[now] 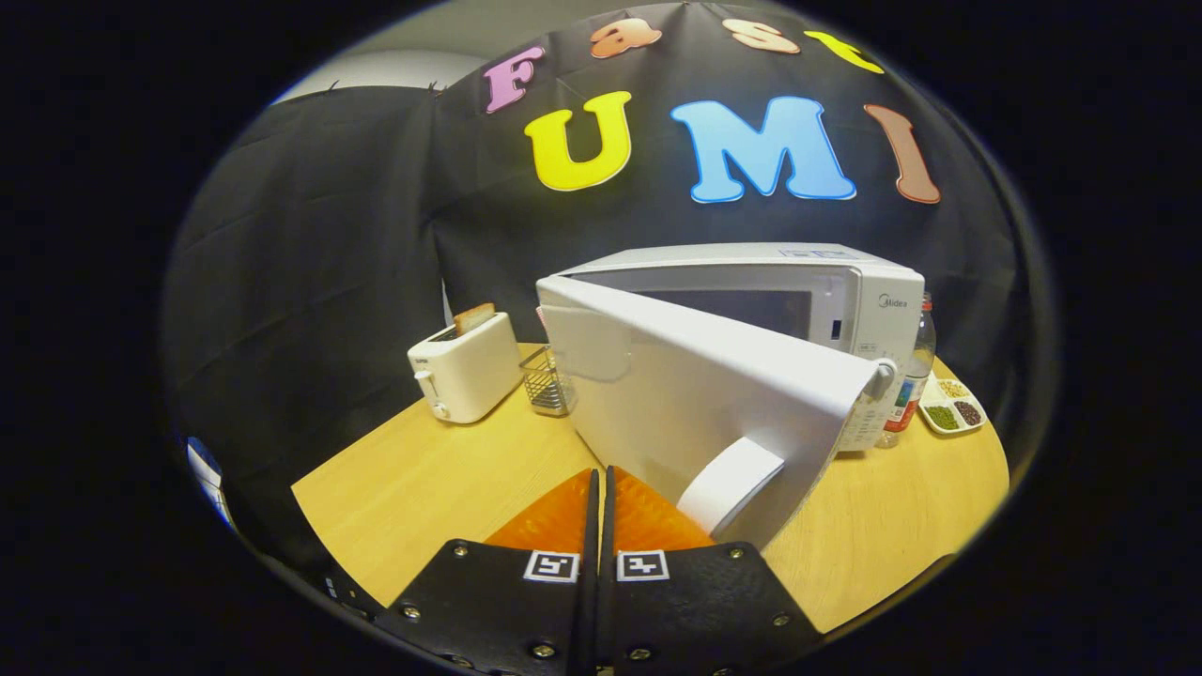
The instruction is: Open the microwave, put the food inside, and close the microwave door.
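Note:
A white microwave point(845, 300) stands on the round wooden table point(423, 479), just ahead of the fingers. Its door point(695, 394) stands part open, hinged at the left, with its free edge swung out toward me. The door's white handle point(731, 483) sits just to the right of my fingertips. My gripper point(601, 479) is shut, the two fingers pressed flat together with nothing between them, close to the lower part of the door. Part of the dark cavity shows behind the door's top edge.
A white toaster point(467, 368) with a slice of toast in it stands left of the microwave, and a small wire basket point(547, 380) sits between them. Right of the microwave are a plastic bottle point(916, 376) and a divided tray point(953, 406) of grains.

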Action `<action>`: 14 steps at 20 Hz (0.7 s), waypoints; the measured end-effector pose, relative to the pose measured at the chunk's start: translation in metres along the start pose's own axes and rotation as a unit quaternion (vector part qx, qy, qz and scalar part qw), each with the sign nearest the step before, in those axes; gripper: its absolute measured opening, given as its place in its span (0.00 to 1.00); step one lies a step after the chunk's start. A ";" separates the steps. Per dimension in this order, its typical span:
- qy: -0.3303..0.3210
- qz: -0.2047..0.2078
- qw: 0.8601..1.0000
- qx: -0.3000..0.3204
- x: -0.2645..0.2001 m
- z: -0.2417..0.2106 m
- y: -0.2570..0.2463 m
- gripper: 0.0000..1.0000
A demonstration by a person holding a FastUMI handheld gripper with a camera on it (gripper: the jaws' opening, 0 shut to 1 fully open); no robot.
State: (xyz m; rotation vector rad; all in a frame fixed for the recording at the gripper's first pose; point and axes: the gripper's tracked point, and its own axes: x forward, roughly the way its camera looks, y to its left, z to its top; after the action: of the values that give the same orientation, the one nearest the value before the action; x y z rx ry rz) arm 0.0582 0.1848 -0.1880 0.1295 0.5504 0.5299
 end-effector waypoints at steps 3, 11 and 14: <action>-0.006 -0.018 1.000 0.008 0.013 0.010 -0.024 0.01; -0.020 -0.074 0.996 0.036 0.058 0.040 -0.094 0.01; -0.027 -0.092 0.994 0.044 0.074 0.054 -0.114 0.01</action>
State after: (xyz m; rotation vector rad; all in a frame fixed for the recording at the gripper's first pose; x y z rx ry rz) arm 0.1909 0.1256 -0.2056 0.1742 0.5262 0.3228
